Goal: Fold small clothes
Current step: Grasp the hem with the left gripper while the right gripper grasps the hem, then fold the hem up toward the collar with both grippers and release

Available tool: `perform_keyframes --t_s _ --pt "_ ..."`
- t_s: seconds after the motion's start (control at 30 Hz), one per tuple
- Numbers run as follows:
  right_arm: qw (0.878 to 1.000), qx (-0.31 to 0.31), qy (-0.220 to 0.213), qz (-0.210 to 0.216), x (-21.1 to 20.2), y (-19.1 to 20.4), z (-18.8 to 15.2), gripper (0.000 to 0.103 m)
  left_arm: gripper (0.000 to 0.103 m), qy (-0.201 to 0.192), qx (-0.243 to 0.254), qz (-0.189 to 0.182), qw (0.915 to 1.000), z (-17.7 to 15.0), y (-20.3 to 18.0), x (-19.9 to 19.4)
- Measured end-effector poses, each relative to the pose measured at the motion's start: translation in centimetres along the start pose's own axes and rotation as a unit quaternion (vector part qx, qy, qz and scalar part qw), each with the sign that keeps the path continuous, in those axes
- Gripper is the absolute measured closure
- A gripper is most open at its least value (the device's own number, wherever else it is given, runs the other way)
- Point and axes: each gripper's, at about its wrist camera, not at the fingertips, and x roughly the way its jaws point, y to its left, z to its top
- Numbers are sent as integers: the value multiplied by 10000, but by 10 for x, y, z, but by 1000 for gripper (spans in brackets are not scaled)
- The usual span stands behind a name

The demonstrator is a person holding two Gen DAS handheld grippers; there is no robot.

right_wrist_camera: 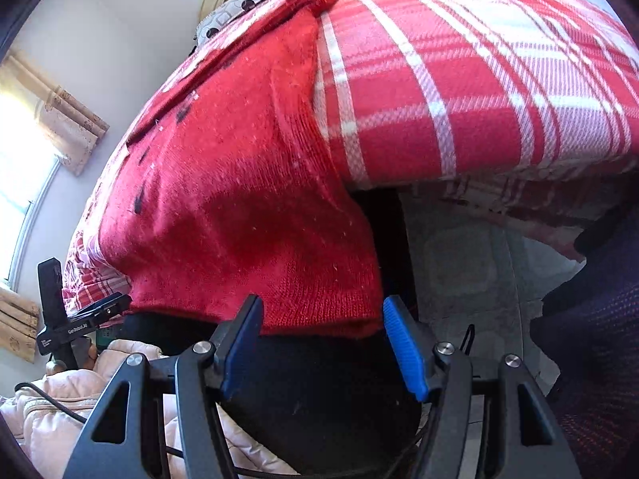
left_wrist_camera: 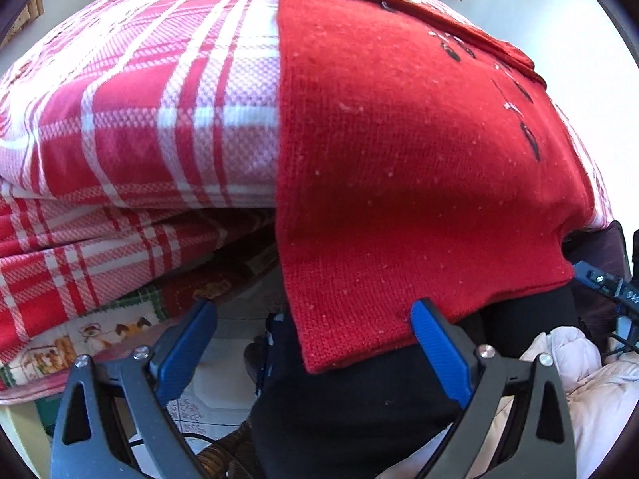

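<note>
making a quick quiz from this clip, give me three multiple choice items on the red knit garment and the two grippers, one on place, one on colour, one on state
1. Where does the red knit garment lie?
A. in a drawer
B. on the red and white plaid cover, its near hem hanging over the edge
C. on a hanger

2. What colour are the pads on the gripper fingers?
A. blue
B. yellow
C. white

3. How do the left gripper and right gripper stand?
A. both clamped on the hem
B. one shut, one open
C. both open, at the hanging hem

Answers: 1 B, the knit lies spread over the plaid and droops past its edge. 2 A, the ribbed pads are blue in both views. 3 C, a wide gap shows between each pair of fingers.
</note>
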Motion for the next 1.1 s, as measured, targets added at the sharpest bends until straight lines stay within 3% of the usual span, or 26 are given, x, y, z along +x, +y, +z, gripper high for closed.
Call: perform_keyframes --t_s 0.13,0.2,0.3,0.37,0.47,0.6,0.77,0.93,1.1 --pt "9998 -130 76 -114 6 3 -2 51 24 -8 121 -258 9996 -4 -6 2" --pt "9997 -205 99 -52 5 6 -2 62 46 -25 239 -436 9988 -8 -11 0" --pt "9990 -417 133 -24 3 14 -3 81 69 -77 509 -474 9976 -6 -24 -3" --pt "9981 -592 147 -97 3 20 -3 83 82 -110 624 -576 9963 -8 -30 -4" --pt "9974 -685 218 -36 1 25 -4 86 85 -113 670 -551 9962 -9 -34 -6" --pt "9980 -481 119 386 -17 23 2 86 86 -57 566 -720 9958 0 -27 -15" --pt "9926 -88 -310 1172 -55 22 17 86 86 -275 36 -1438 9892 20 -10 -51" --pt "9800 173 -744 1835 -87 21 41 86 86 -781 211 -1377 9872 45 -14 -90" --pt "9722 219 -1157 2024 -97 29 90 86 86 -1248 216 -1256 9840 86 -6 -97"
